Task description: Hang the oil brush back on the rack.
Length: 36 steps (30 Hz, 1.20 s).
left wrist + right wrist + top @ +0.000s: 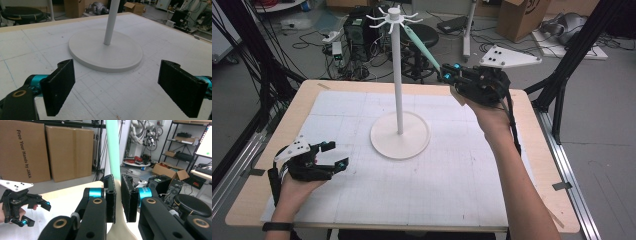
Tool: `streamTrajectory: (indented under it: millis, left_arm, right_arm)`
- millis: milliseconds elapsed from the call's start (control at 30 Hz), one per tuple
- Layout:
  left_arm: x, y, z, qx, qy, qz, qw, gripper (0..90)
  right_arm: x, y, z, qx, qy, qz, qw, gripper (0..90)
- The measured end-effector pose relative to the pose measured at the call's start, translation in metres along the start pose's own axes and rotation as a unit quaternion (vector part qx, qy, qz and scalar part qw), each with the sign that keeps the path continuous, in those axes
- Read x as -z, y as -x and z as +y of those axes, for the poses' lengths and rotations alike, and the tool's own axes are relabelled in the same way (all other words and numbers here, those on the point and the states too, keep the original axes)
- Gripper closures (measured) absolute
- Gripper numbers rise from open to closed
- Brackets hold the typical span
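Item: slim mint-green plastic utensil, upper centre, pinched in my right gripper, angled toward white hook-topped stand for hanging. My left gripper, lower left: spread, idle.

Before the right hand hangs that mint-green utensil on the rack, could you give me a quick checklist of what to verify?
1. Right gripper shut on mint-green utensil: ok.
2. Utensil tip up near the hook ring: ok.
3. Tip already caught on a hook: cannot tell.
4. White stand upright on the mat: ok.
5. Left gripper open, apart from the stand base: ok.
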<state>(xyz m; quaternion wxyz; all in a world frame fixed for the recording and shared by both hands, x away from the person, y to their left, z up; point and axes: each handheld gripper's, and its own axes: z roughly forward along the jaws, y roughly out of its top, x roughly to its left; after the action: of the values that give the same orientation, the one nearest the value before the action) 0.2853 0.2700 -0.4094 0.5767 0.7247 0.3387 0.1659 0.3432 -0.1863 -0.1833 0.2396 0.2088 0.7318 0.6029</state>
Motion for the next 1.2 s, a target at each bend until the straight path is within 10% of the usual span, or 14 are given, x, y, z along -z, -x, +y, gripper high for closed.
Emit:
streamTrajectory:
  millis: [400,667,1200]
  left_arm:
    - [0.001,0.0,0.0,0.002,0.002,-0.001,1.0,14.8]
    - [0.001,0.0,0.0,0.0,0.002,-0.002,1.0,14.8]
    - [0.009,-0.006,0.001,0.006,0.01,0.014,0.9998,14.8]
  right_arm:
    - [-0.021,0.002,-0.009,-0.004,-0.033,0.0,0.9994,79.5]
    - [-0.028,0.004,-0.015,-0.012,-0.044,0.005,0.999,61.0]
    - [0.032,0.015,-0.093,-0.027,-0.05,0.028,0.998,27.6]
